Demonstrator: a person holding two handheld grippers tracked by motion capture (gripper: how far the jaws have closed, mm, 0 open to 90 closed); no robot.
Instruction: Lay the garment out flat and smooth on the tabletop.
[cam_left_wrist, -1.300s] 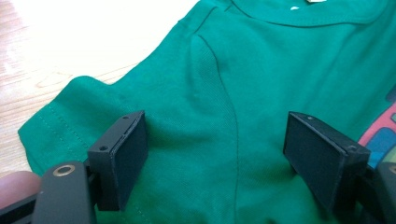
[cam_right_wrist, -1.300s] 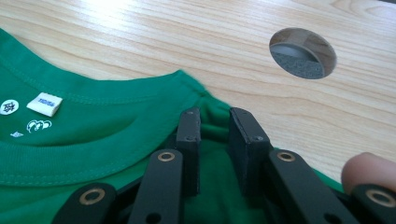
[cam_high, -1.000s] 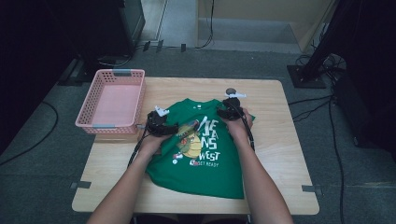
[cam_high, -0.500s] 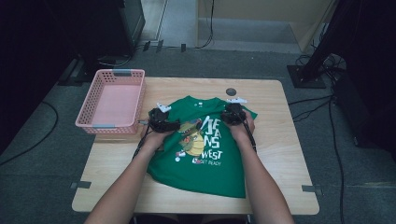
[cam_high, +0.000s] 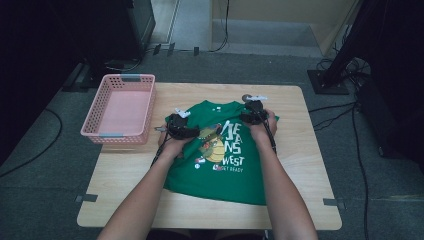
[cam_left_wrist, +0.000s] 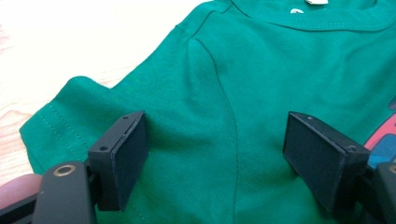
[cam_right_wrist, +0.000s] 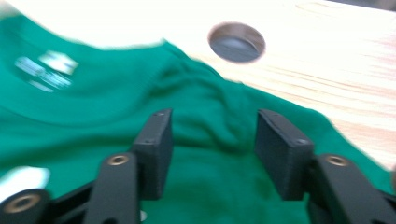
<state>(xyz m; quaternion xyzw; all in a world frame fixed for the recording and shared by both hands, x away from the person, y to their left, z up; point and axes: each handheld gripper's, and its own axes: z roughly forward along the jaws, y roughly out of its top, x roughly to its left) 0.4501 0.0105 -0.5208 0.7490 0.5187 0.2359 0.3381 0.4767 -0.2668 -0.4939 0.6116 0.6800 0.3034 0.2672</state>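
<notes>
Right hand-held gripper (cam_high: 254, 113) just opened, shirt (cam_high: 225, 160) shifted

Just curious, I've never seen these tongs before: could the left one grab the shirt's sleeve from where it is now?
Probably yes. The left tongs stand open right over the green shirt, near its sleeve, with nothing lying between them and the cloth.

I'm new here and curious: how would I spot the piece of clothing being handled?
Find the wooden table. Right of the pink basket at its left edge, a green T-shirt lies spread flat at the middle. It alone is cloth, with a cartoon print and white lettering on its front.
</notes>
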